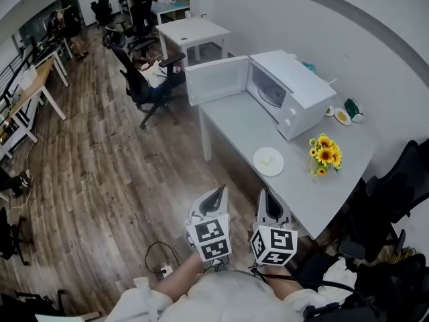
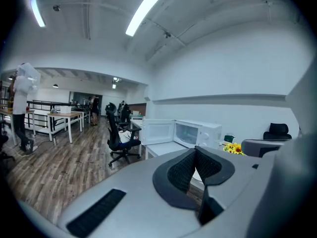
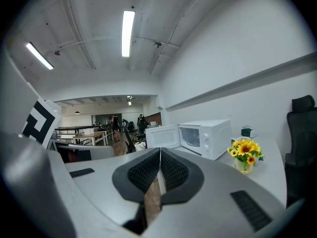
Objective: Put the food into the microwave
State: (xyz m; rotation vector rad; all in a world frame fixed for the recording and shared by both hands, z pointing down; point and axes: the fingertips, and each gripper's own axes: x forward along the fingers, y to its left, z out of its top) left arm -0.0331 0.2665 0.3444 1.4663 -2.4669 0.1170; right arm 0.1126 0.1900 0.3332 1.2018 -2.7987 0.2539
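**Left gripper**: low centre of the head view, over the wood floor, short of the table's near end. Its own view shows the two ribbed pads closed together with nothing between them. A marker cube sits at its rear.

**Right gripper**: just right of the left one, level with it. Its jaws are pressed together and empty. It also carries a marker cube.

**Table**: grey top on white legs, running from the far left to the near right along the white wall.

**Microwave**: white, on the far part of the table. Its door is swung fully open to the left and the cavity is exposed.

**Plate**: white and round, flat on the table, nearer than the microwave and apart from it, well ahead of both grippers.

**Food**: a pale piece lying on the plate; its kind cannot be made out.

**Sunflowers**: a small bunch standing just right of the plate.

**Small dish**: on the table right of the microwave, with something yellow inside and a green item beside it.

**Office chair**: black, on the floor left of the open door.

**Small white table**: farther back, beyond the microwave door.
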